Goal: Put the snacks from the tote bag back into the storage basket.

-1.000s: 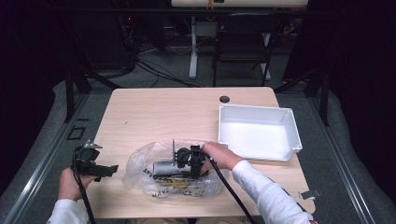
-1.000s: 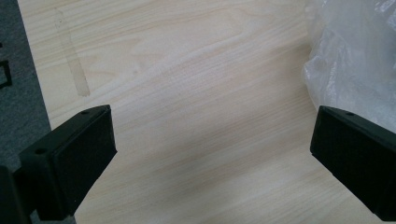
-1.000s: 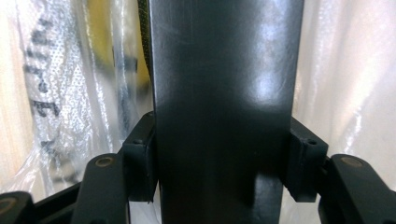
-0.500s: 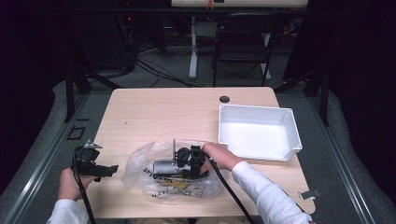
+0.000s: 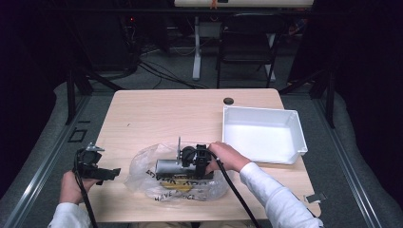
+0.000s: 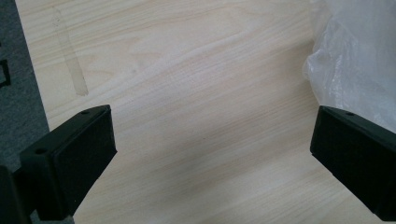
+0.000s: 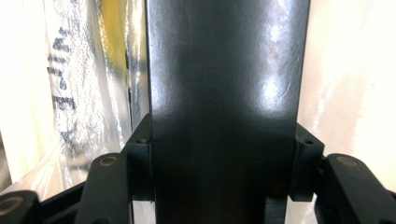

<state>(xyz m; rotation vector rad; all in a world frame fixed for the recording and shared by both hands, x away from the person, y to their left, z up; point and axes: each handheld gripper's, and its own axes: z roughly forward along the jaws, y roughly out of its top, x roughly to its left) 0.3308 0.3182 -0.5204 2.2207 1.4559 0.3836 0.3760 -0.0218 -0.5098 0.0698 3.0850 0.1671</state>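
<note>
A crumpled clear plastic bag (image 5: 178, 183) with black lettering lies at the table's front middle. On it rests a grey metal cylinder part (image 5: 164, 166) with a thin rod standing up from it. My right gripper (image 5: 186, 157) reaches in from the right, shut on a dark glossy metal bar (image 7: 224, 70) that fills the space between its jaws (image 7: 224, 156); bag plastic (image 7: 79, 93) shows beside it. My left gripper (image 5: 105, 174) hovers over the front left of the table, open wide (image 6: 210, 154) above bare wood, with the bag's edge (image 6: 355, 56) to its right.
A white tray (image 5: 259, 112) sits at the right of the wooden table (image 5: 157, 114). A small dark disc (image 5: 228, 100) lies near the far edge. A small metal clip (image 5: 314, 197) lies at the front right corner. Chairs and cables stand beyond the table.
My right gripper and the held part have shifted only slightly over the bag. The left gripper has stayed where it was.
</note>
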